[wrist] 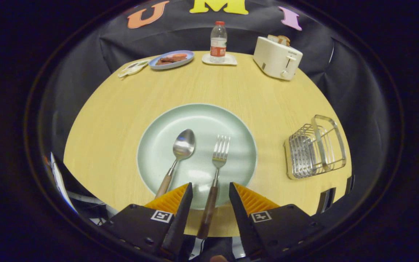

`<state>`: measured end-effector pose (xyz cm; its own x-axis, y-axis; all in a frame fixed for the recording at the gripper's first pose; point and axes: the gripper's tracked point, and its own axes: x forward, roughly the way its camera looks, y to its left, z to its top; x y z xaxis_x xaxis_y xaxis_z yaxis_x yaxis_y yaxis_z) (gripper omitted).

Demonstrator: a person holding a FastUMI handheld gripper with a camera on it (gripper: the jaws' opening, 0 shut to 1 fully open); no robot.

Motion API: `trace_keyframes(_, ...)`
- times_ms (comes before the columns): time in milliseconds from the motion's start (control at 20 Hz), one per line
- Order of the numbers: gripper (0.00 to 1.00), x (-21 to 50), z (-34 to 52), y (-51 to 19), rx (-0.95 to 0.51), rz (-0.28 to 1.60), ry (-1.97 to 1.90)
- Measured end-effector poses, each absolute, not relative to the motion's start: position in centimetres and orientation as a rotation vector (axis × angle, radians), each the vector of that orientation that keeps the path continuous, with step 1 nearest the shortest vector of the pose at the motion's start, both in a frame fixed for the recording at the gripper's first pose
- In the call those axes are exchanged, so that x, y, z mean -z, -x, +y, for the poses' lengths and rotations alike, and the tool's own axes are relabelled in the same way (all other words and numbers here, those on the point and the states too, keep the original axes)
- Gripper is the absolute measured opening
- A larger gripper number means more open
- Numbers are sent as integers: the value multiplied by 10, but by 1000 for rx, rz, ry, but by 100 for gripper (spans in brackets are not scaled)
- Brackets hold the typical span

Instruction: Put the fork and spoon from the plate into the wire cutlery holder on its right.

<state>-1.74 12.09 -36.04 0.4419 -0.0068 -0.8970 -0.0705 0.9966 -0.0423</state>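
Fork (215, 171): metal head and neck, wooden handle; lies on the pale green plate (158, 127), tines pointing away, handle reaching over the near rim toward the hand-held gripper. Judged light, rigid, slick on the metal, less so on the wood; low and flat against the plate, so likely to skate or pivot if pinched off-centre. Best taken at the wooden handle where it overhangs the rim.

Spoon (178, 160): same build, just left of the fork on the same plate, handle angled toward the left finger. Same handling expected.

Wire cutlery holder (315, 149): metal wire, on the table (115, 109) to the right of the plate, well apart from it. Probably light enough to shift if knocked.

Hand-held gripper (211, 191): moderately open, fingers either side of the fork handle with clear gaps, pressing on nothing, holding nothing.
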Motion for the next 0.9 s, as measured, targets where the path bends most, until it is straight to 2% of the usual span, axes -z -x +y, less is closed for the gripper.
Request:
trace_keyframes(250, 23, 368, 116, 12, 20, 1170, 25)
trace_keyframes(400, 18, 364, 114, 12, 36, 1208, 16)
trace_keyframes(450, 10, 362, 113, 11, 31, 1210, 19)
trace_keyframes(550, 10, 367, 111, 11, 15, 1227, 41)
trace_keyframes(650, 1, 362, 108, 11, 1, 1242, 66)
trace_keyframes(900, 1, 318, 103, 18, -56, 1264, 47)
